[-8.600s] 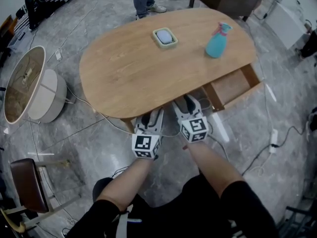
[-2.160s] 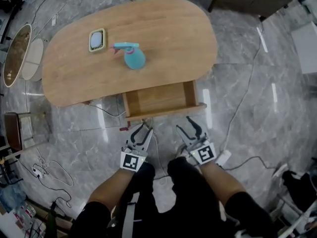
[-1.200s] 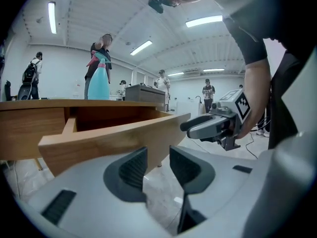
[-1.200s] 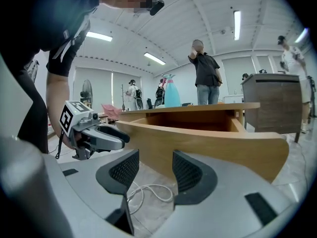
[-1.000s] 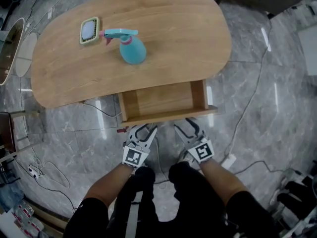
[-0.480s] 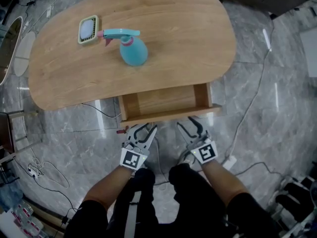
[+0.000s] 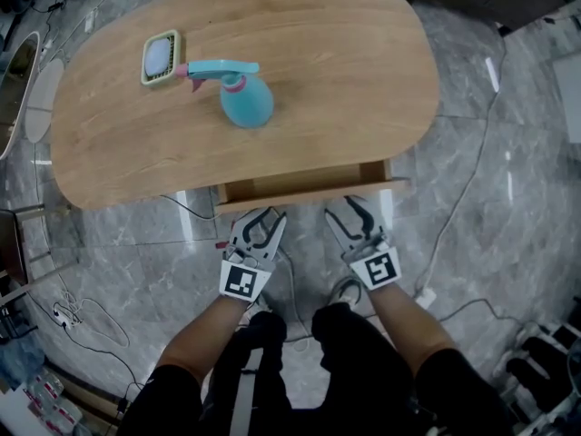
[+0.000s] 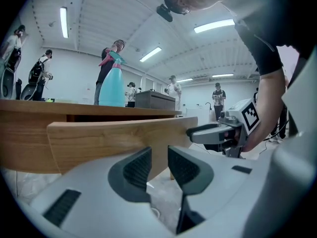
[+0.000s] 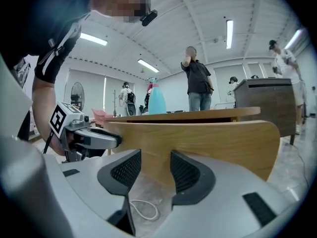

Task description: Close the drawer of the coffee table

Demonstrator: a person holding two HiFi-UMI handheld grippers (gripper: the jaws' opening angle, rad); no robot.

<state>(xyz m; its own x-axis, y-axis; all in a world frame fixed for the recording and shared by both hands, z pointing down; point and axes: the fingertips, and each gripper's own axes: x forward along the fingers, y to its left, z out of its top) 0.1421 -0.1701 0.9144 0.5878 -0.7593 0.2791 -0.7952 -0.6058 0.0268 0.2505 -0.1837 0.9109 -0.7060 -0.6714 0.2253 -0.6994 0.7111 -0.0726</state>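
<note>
Left tongs, right tongs, just narrowed, empty, touch drawer front.

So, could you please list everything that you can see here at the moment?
coffee table: one, light wood, oval, centre.
drawer: one, light wood, slightly open under the table's near edge.
spray bottle: one, teal with pink, upright on the tabletop.
square item: one, pale green rim, by the bottle's nozzle.
side table: one, white, far left.
cables: several, on the grey floor.
bystanders: several, beyond the table.
left gripper: one, grey, at the drawer front; jaws apart, just closed a little, nothing between.
right gripper: one, grey, at the drawer front; likewise.
</note>
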